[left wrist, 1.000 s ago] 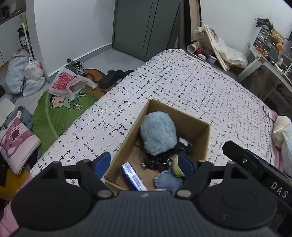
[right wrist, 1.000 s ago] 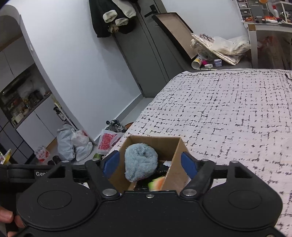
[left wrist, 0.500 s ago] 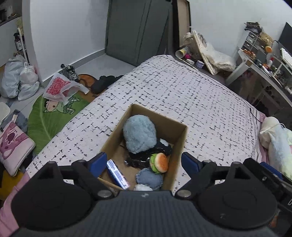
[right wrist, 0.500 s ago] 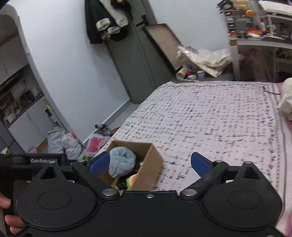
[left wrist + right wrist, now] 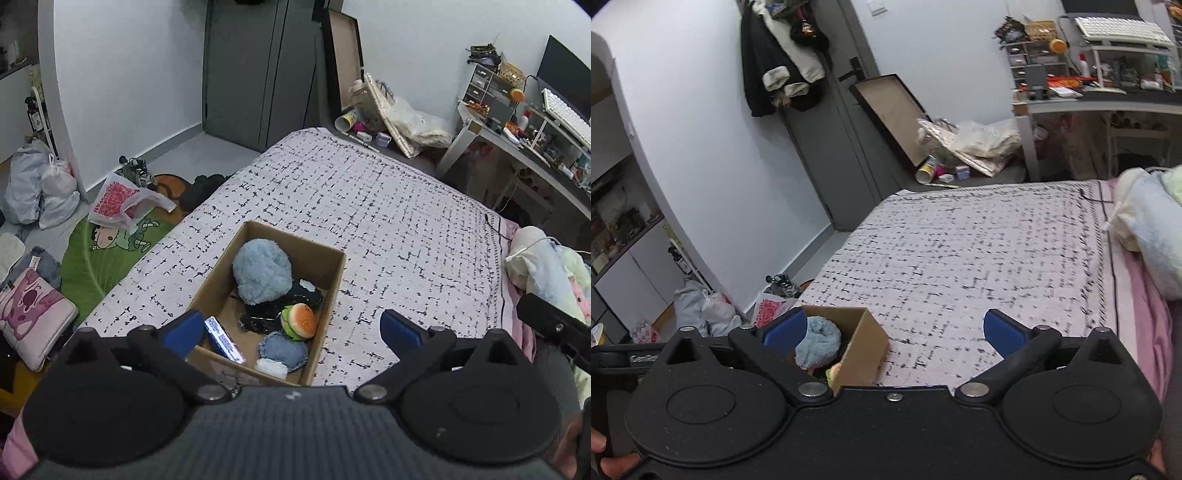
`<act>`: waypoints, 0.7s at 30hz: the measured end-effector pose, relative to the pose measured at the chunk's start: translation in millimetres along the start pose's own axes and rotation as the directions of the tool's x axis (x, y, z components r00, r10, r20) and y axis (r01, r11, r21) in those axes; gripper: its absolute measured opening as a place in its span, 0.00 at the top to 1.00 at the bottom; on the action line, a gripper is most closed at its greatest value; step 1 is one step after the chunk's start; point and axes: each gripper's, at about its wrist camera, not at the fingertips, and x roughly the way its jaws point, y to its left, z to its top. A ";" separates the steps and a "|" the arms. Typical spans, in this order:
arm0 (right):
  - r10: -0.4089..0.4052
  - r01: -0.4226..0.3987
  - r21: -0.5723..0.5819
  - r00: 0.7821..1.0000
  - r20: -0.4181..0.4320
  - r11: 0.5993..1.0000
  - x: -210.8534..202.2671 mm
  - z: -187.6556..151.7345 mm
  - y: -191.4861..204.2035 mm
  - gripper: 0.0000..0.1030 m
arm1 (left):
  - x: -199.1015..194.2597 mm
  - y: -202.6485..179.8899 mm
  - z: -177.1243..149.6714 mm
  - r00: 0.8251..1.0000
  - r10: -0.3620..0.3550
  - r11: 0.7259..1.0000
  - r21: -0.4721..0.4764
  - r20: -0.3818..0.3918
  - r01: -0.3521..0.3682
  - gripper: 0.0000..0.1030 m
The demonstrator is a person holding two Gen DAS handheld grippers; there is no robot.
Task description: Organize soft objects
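Note:
An open cardboard box [image 5: 332,280] lies on the bed. Inside it are a fluffy blue plush [image 5: 262,271], a burger plush [image 5: 301,320], a denim pad [image 5: 284,349], a black item [image 5: 291,299] and a blue-white pack [image 5: 223,339]. My left gripper [image 5: 291,328] hovers above the box's near end. Its jaws are opening, and nothing is between them. My right gripper [image 5: 894,330] is to the right of the box [image 5: 862,350], over the bedcover. Its jaws are also opening and empty. The blue plush [image 5: 818,341] shows beside its left finger.
The bed's black-and-white cover [image 5: 388,221] stretches away beyond the box. Pastel bedding [image 5: 546,266] is piled at the right edge. A cluttered desk [image 5: 517,147] stands behind it. Bags, a green mat [image 5: 96,254] and a pink cushion [image 5: 29,314] lie on the floor to the left.
Both grippers have pulled back and up from the box, and their jaws have widened. The right view has swung to the right, so the box now sits at its lower left.

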 end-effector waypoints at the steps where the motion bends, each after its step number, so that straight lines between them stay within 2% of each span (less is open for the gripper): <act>1: 0.000 0.000 0.006 1.000 -0.001 1.000 -1.9 0.1 -2.5 0.00 | -3.2 -1.9 -1.8 1.000 -0.001 1.000 0.000 0.003 0.001 0.02; 16: 0.015 -0.015 -0.003 1.000 -0.008 1.000 -40.5 -3.5 -30.5 0.00 | -43.8 -26.9 -29.1 0.999 0.026 0.999 0.030 0.035 -0.027 0.01; 21: 0.049 -0.050 -0.042 0.999 -0.024 0.998 -51.2 -7.3 -33.7 0.00 | -55.3 -26.6 -35.3 0.998 0.044 0.999 0.023 0.047 -0.045 0.01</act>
